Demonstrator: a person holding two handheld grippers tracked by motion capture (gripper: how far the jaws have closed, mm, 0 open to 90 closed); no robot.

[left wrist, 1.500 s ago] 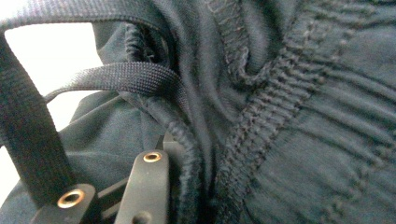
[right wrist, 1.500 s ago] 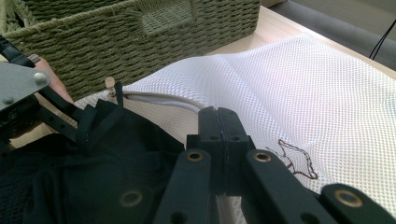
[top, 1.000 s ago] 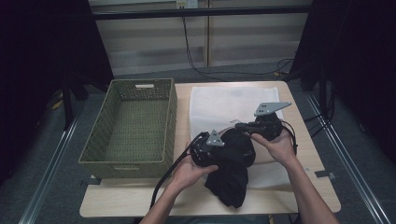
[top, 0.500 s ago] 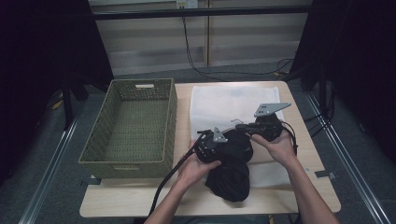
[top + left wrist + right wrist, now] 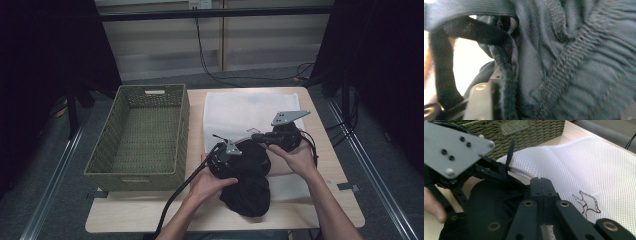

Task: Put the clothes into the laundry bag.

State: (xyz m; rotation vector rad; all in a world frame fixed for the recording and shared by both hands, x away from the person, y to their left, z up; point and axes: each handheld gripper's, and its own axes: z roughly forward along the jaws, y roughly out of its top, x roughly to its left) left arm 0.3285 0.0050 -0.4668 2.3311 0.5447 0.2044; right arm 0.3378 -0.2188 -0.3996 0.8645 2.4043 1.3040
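Observation:
A black garment (image 5: 247,190) lies bunched at the near end of a white mesh laundry bag (image 5: 245,110) on the table. My left gripper (image 5: 245,146) is pushed into the cloth from the left. Its jaws have just been opening, and black fabric (image 5: 579,62) with a strap (image 5: 474,30) drapes over and between them. My right gripper (image 5: 256,136) comes in from the right. In its own view, my right gripper (image 5: 540,183) has its jaws pressed together where the bag's white rim (image 5: 519,172) meets the garment (image 5: 491,202). The left gripper (image 5: 499,172) sits just beyond.
A green wicker basket (image 5: 145,130) with nothing in it stands left of the bag, almost touching it. The wooden table (image 5: 310,210) ends just in front of the garment. Cables trail from both grippers, and one runs off the table's front edge.
The garment has bunched slightly tighter under the left hand. Both hands have stayed almost where they were.

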